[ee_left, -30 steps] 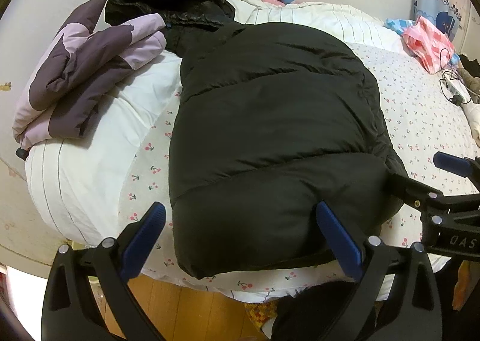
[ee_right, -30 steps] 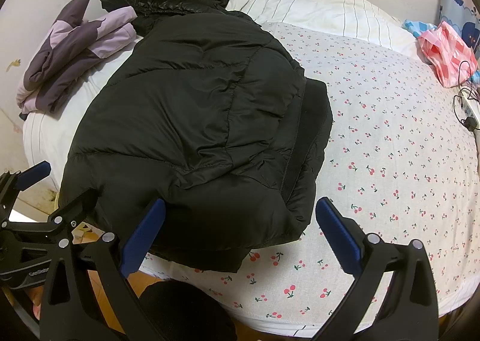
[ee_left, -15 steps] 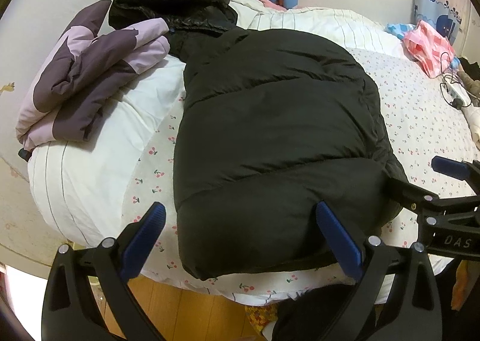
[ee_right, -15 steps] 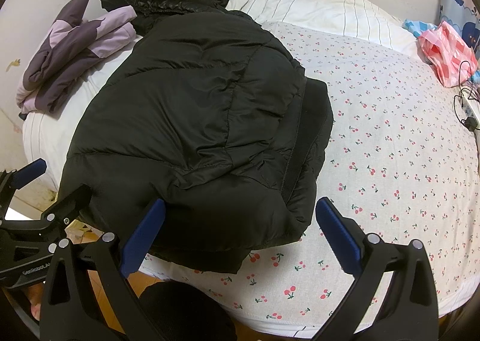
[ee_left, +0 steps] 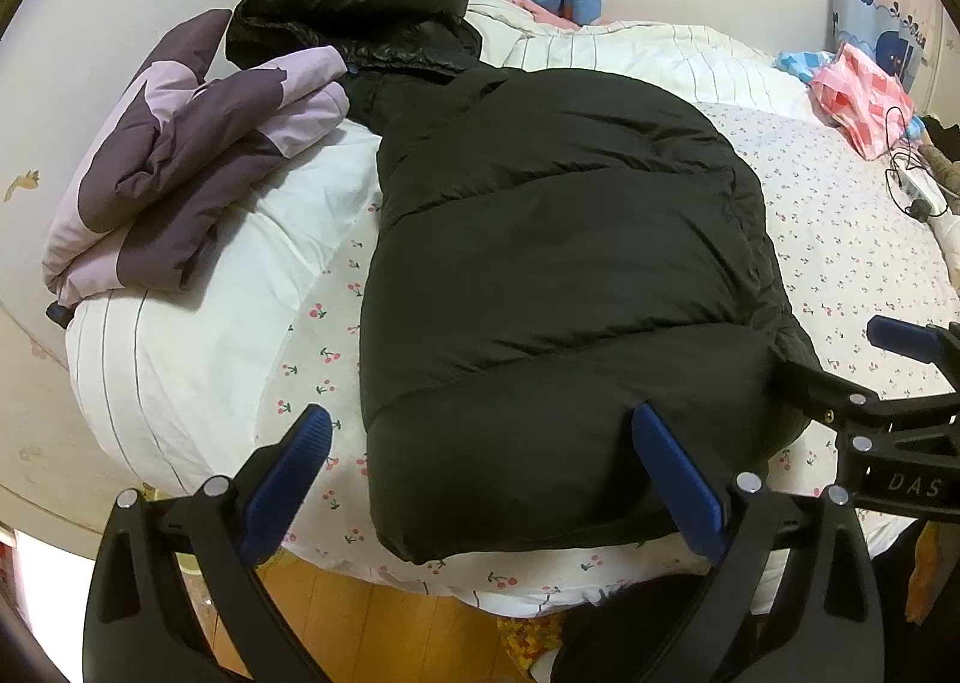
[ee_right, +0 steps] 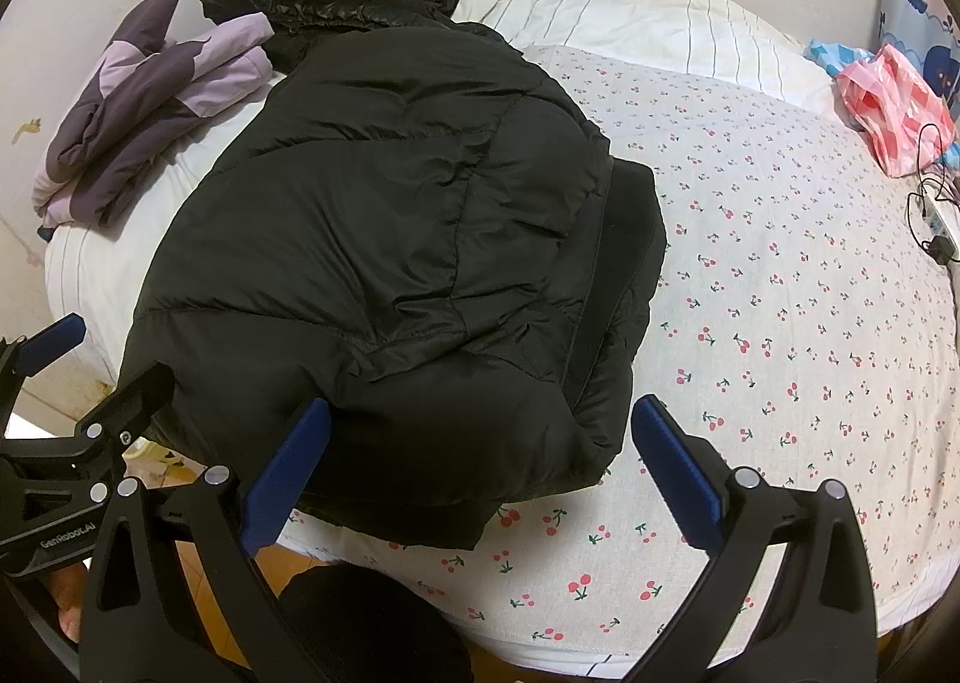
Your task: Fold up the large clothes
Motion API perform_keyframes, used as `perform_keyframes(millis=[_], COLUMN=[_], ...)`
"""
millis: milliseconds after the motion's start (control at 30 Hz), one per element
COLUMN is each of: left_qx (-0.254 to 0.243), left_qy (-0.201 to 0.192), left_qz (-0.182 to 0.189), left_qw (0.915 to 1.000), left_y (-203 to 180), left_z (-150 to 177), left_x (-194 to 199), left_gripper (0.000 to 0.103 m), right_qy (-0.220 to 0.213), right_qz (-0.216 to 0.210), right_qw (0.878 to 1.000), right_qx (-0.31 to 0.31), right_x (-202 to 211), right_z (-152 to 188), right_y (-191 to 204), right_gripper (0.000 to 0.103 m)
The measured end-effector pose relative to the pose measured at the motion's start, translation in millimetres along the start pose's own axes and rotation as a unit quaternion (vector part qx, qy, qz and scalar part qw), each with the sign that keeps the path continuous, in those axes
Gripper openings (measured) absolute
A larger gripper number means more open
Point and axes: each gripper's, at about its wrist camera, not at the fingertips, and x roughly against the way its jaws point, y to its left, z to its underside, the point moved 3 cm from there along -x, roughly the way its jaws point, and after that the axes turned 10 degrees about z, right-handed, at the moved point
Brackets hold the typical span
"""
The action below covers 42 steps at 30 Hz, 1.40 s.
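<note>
Looks like you're at the bottom fold now: both sides of the black puffer jacket (ee_left: 558, 275) seem tucked in already, and it lies lengthwise near the bed's (ee_right: 780, 275) front edge, hem toward you, hood up by the purple jacket (ee_left: 174, 161). Your left tool (ee_left: 480, 479) and right tool (ee_right: 480, 473) both hang spread wide, gripping nothing, just off the hem. Next you'd probably pinch the hem corners and roll that puffy bulk up toward the collar.
</note>
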Motion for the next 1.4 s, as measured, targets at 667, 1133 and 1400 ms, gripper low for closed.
perform_keyframes(millis=[667, 1133, 1400], left_qx=[0.026, 0.035, 0.042], left_qy=[0.015, 0.044, 0.054], left_qz=[0.025, 0.042, 0.058], left_qw=[0.9993, 0.9975, 0.9959], left_y=[9, 12, 17], left_z=[-1, -8, -10], left_x=[-8, -17, -22], left_gripper=[0.096, 0.096, 0.096], right_qy=[0.004, 0.0, 0.004], right_qz=[0.001, -0.007, -0.007], right_qw=[1.0, 1.0, 1.0], right_qx=[-0.002, -0.013, -0.016], right_x=[-2, 4, -1], right_z=[-3, -16, -20], right_y=[-2, -13, -16], right_gripper=[0.097, 0.097, 0.097])
